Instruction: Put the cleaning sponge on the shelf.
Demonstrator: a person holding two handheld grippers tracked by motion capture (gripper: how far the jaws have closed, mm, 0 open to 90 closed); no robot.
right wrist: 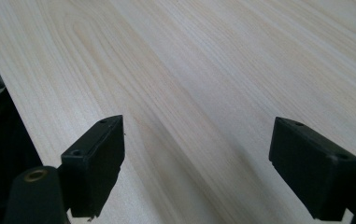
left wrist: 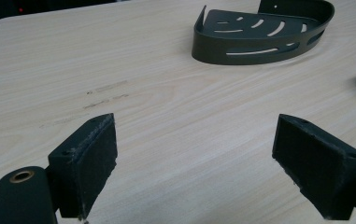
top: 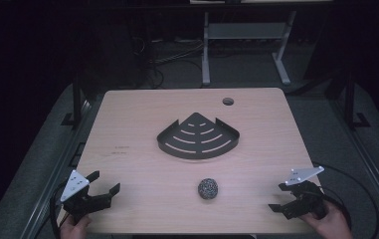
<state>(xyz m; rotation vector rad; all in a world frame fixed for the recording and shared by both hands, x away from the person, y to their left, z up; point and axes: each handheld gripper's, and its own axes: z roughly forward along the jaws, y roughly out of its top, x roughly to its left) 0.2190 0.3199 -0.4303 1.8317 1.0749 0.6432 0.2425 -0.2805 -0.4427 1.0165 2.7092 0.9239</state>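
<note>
high view: left gripper (top: 105,182) and right gripper (top: 277,195) both gape empty; speckled ball (top: 208,188) between them

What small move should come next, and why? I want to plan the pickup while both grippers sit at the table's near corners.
Probably ease the right gripper toward the scrubber ball. Its jaws stand open with nothing between them, and the ball lies untouched in front of the black corner rack. The left gripper looks about as far off, also open.
</note>
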